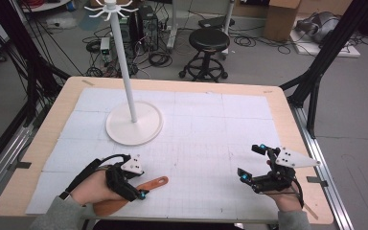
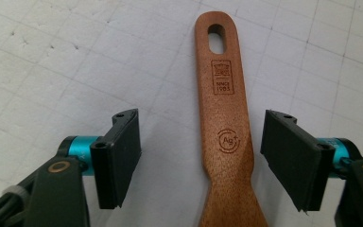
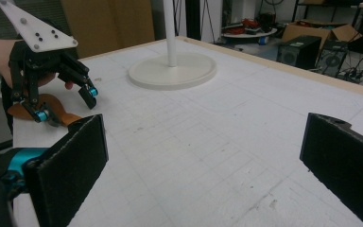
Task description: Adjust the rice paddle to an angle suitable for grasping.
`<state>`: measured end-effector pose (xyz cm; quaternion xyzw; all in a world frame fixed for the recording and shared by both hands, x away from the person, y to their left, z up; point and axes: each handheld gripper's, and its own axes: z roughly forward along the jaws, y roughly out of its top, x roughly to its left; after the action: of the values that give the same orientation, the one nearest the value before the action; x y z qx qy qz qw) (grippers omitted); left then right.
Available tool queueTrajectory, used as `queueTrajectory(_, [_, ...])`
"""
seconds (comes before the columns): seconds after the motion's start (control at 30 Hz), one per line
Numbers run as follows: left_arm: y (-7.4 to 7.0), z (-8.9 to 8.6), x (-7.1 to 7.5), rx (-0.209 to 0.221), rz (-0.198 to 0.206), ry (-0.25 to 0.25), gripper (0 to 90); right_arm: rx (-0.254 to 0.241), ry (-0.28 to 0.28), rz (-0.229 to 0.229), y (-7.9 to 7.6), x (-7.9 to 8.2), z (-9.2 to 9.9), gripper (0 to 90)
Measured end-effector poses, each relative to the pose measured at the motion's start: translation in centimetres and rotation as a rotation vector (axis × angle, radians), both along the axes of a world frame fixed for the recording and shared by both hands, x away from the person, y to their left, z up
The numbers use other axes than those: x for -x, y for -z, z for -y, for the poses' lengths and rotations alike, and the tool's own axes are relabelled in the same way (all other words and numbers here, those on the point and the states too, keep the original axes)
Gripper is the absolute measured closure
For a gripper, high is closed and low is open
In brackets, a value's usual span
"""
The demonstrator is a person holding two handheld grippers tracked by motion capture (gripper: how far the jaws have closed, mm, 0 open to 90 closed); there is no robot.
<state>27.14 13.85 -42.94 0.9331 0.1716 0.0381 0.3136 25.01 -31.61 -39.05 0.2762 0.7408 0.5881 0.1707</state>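
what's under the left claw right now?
A wooden spatula lies flat on the white mat, its handle between the open left claw. Its blade end is hidden by the hand.

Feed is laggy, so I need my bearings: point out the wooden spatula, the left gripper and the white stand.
wooden spatula [image 2: 227, 142], left gripper view, middle of its handle
left gripper [image 2: 201, 158], left gripper view, midway between its open jaws
white stand [image 1: 134, 123], high view, its round base

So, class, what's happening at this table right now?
A person holds a gripper in each hand. The left gripper hangs over a wooden spatula lying flat on the white mat, its jaws either side of the handle but not touching it. The right gripper sits open and empty to the right. A white hook stand stands farther back.
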Motion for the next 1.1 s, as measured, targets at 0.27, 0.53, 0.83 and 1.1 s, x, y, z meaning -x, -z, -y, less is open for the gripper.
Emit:
queueTrajectory(0.27, [-0.2,0.3,0.3,-0.029,0.019,0.023,39.5,0.000,0.008,0.000,0.0,0.2,0.2,0.1])
queueTrajectory(0.53, [-0.5,0.7,0.7,-0.052,0.015,0.047,52.9,0.001,0.009,-0.004,0.1,0.3,0.2,0.1])
queueTrajectory(0.83, [-0.7,1.0,0.7,-0.074,0.008,0.060,57.3,0.002,0.010,-0.006,0.1,0.3,0.2,0.0])
queueTrajectory(1.1, [-0.7,1.0,0.6,-0.071,0.000,0.064,61.6,0.008,0.007,-0.002,0.1,0.2,0.2,0.1])
